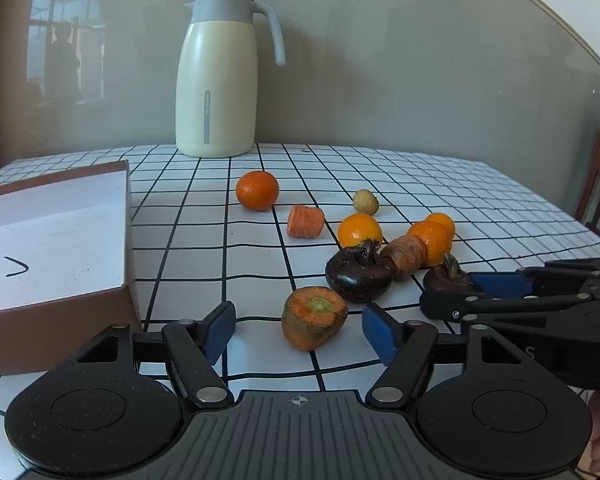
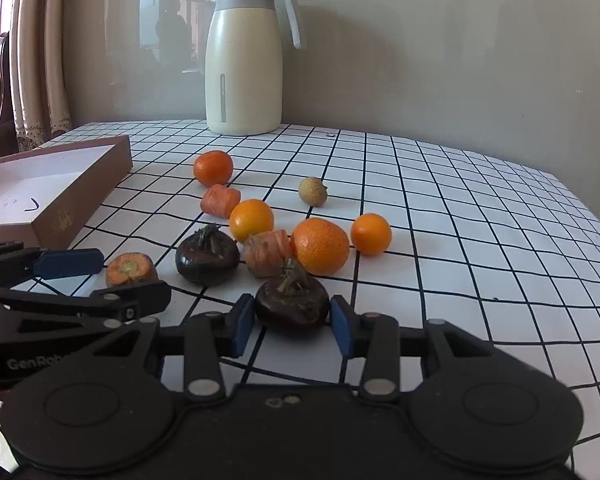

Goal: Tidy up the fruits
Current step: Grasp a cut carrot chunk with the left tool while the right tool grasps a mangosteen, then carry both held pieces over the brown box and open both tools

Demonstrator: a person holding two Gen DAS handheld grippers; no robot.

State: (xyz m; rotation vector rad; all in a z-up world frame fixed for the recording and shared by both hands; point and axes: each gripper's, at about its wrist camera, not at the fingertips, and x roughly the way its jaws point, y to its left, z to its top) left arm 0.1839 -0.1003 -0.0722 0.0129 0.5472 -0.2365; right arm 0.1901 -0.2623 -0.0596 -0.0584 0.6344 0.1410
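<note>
My left gripper stands open around a cut carrot stub on the checked cloth, with gaps on both sides. My right gripper is shut on a dark water chestnut, its blue pads against both flanks; that chestnut still rests on the cloth. From the left wrist view the right gripper comes in from the right. A second chestnut, two more carrot pieces, several oranges and a small pale fruit lie just beyond.
A shallow brown box with a white inside sits at the left, close to my left gripper. A cream thermos jug stands at the back by the wall. A lone tangerine lies in front of it.
</note>
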